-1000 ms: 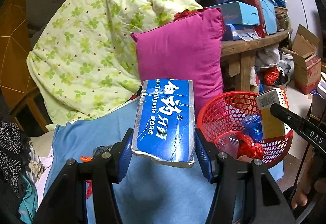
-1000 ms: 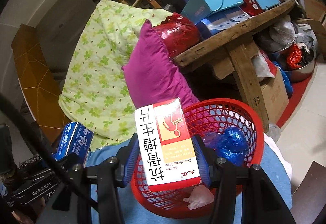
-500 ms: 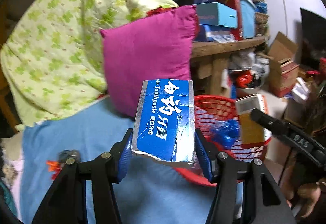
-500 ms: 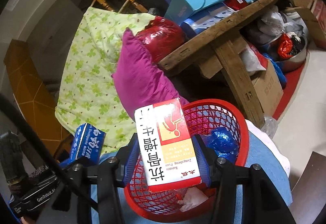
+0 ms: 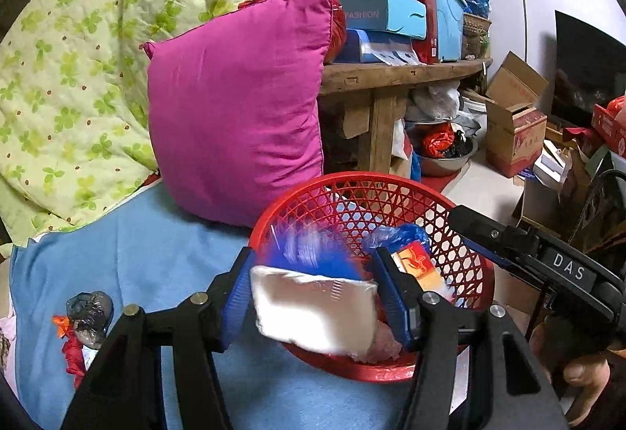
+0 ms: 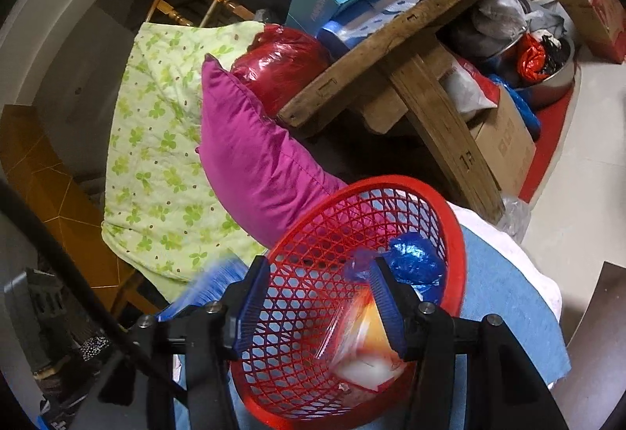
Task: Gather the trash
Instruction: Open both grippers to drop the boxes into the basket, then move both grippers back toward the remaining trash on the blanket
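While jaws of both grippers widen, both boxes blur in mid-release. Left gripper (image 5: pixel 313 293): opening, blue-and-white toothpaste box (image 5: pixel 313 306) between the pads, tilted, white end facing cam, smeared by motion; pads look just clear of it, contact can't be confirmed. Sits over near rim of red mesh basket (image 5: pixel 465 234). Right gripper (image 6: pixel 317 297): opening, pads apart, nothing pressed between them; red/orange/white medicine box (image 6: pixel 364 344) blurred low against right pad, down inside the basket. In left-wrist view same box lies on basket's far-right side, just beside a crumpled blue plastic bag (image 5: pixel 395 234). Pale crumpled bit at basket bottom, too indistinct to name. Basket rests on blue sheet (image 5: pixel 156 234), touching magenta pillow (image 5: pixel 238 117) behind it; green clover quilt (image 5: pixel 78 58) further left. Small grey-and-red scrap (image 5: pixel 84 316) on sheet, well left of basket. Wooden bench (image 5: pixel 391 74) w/ stacked boxes behind. Hand (image 5: pixel 579 371) on right gripper's grip, lower right.
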Demonstrator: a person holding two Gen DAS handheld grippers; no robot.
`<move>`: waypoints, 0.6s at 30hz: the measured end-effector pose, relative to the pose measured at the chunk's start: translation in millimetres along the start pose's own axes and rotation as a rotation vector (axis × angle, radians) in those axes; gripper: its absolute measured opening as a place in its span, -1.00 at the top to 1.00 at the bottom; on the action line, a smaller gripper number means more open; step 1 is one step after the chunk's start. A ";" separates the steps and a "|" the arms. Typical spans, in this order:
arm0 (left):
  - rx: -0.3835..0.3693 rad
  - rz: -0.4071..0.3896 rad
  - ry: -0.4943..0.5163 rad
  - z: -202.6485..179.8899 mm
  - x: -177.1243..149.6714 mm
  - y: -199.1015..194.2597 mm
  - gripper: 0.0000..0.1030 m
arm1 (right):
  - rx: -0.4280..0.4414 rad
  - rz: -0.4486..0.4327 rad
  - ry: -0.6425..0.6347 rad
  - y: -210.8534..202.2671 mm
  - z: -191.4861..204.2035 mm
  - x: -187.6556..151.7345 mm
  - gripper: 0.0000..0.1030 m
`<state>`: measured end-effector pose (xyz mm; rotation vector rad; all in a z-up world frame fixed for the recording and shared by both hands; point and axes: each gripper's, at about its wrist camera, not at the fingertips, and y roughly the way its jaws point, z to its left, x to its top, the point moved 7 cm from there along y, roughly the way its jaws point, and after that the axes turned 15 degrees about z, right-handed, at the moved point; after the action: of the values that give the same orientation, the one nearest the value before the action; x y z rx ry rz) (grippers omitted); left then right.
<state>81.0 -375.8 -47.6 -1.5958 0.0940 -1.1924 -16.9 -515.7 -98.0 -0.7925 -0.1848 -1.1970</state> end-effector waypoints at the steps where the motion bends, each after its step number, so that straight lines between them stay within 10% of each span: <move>1: -0.003 -0.005 -0.002 0.9 -0.6 -1.6 -0.29 | 0.000 -0.003 0.000 -0.5 0.0 0.0 -0.14; 9: 0.037 -0.035 -0.079 44.7 -29.7 -26.6 -0.29 | 0.000 -0.040 -0.076 -0.9 25.0 -4.3 -0.14; 18: 0.205 0.023 -0.299 164.9 -132.1 -52.2 -0.29 | 0.037 -0.071 -0.381 12.5 116.7 -43.3 -0.14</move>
<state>108.7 -161.7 -75.5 -1.5672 -0.1963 -0.9030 9.0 -406.9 -42.0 -0.9836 -0.5501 -1.0966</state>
